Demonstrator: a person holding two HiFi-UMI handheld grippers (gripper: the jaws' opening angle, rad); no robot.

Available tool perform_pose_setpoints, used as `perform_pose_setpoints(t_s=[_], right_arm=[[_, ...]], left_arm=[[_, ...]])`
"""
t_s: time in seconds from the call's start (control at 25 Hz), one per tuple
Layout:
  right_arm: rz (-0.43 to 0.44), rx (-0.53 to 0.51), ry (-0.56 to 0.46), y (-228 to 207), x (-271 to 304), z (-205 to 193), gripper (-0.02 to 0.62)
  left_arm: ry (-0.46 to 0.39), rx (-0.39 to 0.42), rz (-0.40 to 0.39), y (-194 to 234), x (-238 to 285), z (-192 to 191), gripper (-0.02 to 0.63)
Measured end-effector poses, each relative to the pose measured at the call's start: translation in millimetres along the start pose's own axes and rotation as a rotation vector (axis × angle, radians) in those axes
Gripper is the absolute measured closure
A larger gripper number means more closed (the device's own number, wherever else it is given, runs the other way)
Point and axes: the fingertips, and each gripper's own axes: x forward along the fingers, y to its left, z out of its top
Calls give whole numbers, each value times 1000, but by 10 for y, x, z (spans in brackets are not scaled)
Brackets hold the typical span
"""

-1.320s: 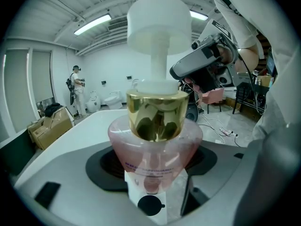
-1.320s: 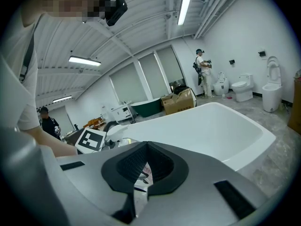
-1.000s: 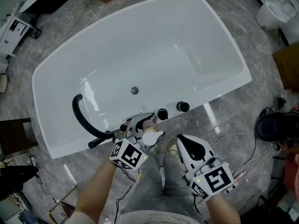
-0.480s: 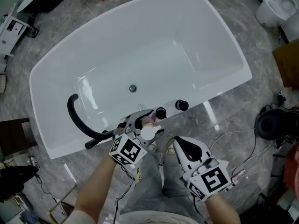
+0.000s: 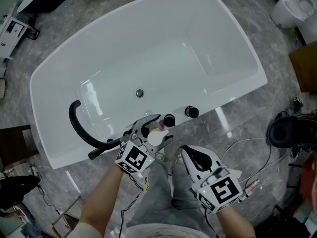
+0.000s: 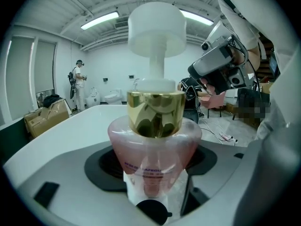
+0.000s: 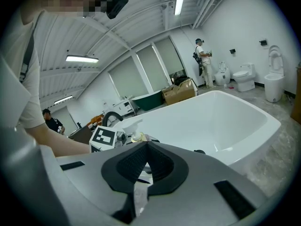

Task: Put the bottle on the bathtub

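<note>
A pink bottle [image 6: 154, 147] with a gold collar and a white pump head stands upright between the jaws of my left gripper [image 6: 153, 175], which is shut on its body. In the head view this left gripper [image 5: 152, 127] holds the bottle [image 5: 155, 138] at the near rim of the white bathtub [image 5: 233, 90], just left of two black knobs [image 5: 169, 119]. My right gripper [image 5: 194, 157] hangs lower, over the person's lap, shut with nothing in it. From the right gripper view [image 7: 143, 166] the bottle [image 7: 135, 136] shows beyond the jaws.
A curved black faucet [image 5: 78, 127] rises from the tub's near rim at the left. The drain [image 5: 139, 93] lies in the tub floor. A toilet [image 5: 292, 9], a cardboard box [image 5: 304, 68], a black round device [image 5: 286, 133] and cables [image 5: 252, 150] lie on the marble floor at the right.
The left gripper with the bottle has edged slightly up toward the tub rim. The right gripper has shifted a little left and stays shut.
</note>
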Motion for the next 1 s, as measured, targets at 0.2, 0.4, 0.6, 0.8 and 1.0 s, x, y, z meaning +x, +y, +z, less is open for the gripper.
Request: perform_pose_setpoints(t_s=[0.2, 0.4, 0.6, 0.8, 1.0], right_arm=[[0, 20, 2, 5, 32, 13, 568], [7, 25, 6, 55, 61, -13, 569], [0, 50, 12, 71, 71, -26, 569], [-3, 44, 38, 168, 43, -26, 569], [-15, 45, 18, 298, -60, 148, 569]], left_arm=[[-31, 7, 13, 35, -12, 25, 262], [-40, -8, 13, 53, -17, 10, 262], [-5, -62, -10, 71, -16, -18, 248], [-20, -100, -16, 71, -78, 75, 216], [-53, -109, 5, 106, -276, 282, 196]])
